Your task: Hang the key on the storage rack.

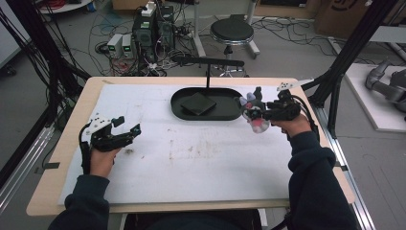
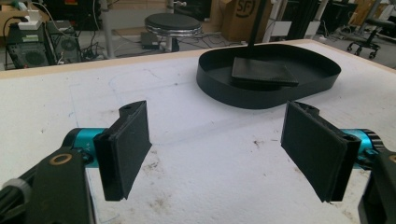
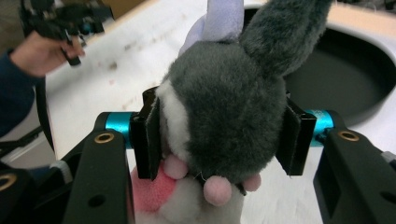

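A grey plush rabbit (image 3: 224, 102) with a lilac inner ear and pink paws is squeezed between the jaws of my right gripper (image 3: 222, 137). In the high view the plush rabbit (image 1: 255, 112) hangs above the table just right of the black oval tray (image 1: 178, 111), with the right gripper (image 1: 262, 112) shut on it. My left gripper (image 1: 128, 125) rests near the table's left side, jaws wide apart and empty. In the left gripper view the left gripper (image 2: 217, 149) points toward the black oval tray (image 2: 215, 86).
A black stand with a square base (image 1: 198, 103) rises from the tray and carries a horizontal bar. The table has a white mat (image 1: 191, 158) with brown stains. A round stool (image 1: 231, 31), computers and cables are on the floor beyond the table.
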The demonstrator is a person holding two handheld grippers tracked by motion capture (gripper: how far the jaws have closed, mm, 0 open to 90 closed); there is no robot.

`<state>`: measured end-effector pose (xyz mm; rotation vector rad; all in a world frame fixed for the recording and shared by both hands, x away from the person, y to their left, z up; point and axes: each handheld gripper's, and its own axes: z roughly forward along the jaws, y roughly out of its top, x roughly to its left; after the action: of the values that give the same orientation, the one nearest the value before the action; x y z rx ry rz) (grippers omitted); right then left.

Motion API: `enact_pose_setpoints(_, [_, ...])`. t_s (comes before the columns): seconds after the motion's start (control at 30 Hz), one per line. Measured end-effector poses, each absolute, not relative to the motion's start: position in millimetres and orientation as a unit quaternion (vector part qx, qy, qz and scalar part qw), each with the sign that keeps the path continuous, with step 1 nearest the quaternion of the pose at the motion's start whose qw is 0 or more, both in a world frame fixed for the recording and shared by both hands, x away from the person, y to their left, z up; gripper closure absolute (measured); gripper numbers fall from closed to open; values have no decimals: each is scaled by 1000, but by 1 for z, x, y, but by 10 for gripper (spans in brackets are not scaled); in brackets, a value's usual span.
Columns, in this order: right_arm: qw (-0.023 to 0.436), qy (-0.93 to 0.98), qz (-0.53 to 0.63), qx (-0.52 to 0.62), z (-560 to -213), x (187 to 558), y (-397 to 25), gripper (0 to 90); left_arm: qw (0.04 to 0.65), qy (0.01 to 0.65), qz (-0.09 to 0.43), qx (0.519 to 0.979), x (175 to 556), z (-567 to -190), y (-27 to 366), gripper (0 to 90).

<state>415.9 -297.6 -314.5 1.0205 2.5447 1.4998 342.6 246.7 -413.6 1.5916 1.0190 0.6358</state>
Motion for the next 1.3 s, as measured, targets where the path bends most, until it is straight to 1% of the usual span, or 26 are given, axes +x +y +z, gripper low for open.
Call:
enact_pose_setpoints(0.2, [6,807,494,324,-299,438,-284,441,543,425,271,671,342,-412,246,236])
enact_pose_setpoints(0.53, [2,789,513,337,-291,465,-273,441,546,424,271,669,344,-413,246,237])
enact_pose_setpoints(0.7, [10,778,526,343,-284,485,-267,440,546,423,272,670,344,-413,246,236])
enact_pose_setpoints(0.93, [4,755,544,365,-283,501,-274,440,545,423,273,670,343,-413,247,237])
enact_pose_setpoints(1.13, [0,754,534,383,-289,508,-274,439,545,421,275,671,343,-412,247,236])
enact_pose_setpoints(1.3, [5,747,540,387,-291,512,-272,439,545,420,274,671,343,-413,247,236])
